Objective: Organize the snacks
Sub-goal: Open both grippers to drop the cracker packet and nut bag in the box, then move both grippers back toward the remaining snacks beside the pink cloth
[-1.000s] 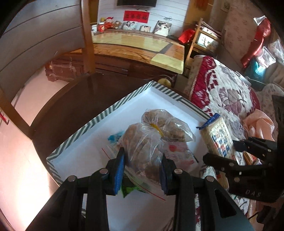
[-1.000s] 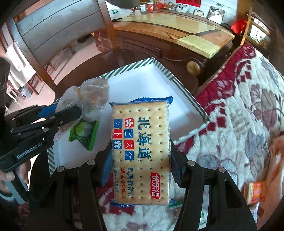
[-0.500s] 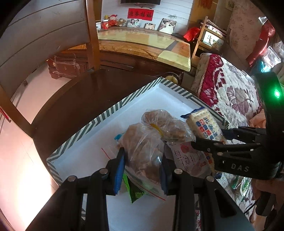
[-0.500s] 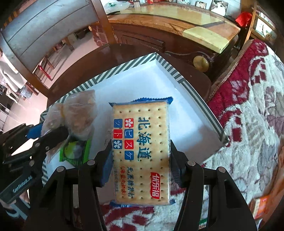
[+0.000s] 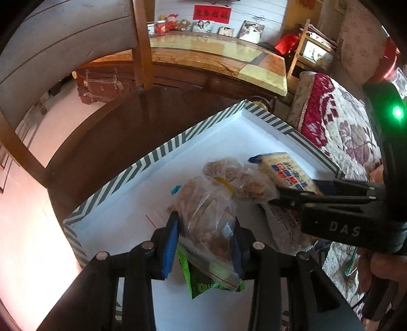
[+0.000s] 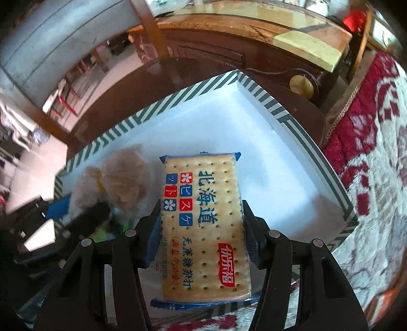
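This is a lived-in home, probably a sitting or dining room. Along the top of the left wrist view, framed family photographs (image 5: 223, 30), a red banner with gold characters (image 5: 212, 13) and small plush toys (image 5: 178, 24) line a white wall above a long polished cabinet with a yellow stone top (image 5: 218, 57). A grey-backed wooden chair (image 5: 63, 51) fills the upper left, and a red-and-cream floral quilt (image 5: 338, 119) lies at the right. The dark round wooden worktop (image 5: 122, 132) carries a striped-rim white tray (image 5: 178, 143).
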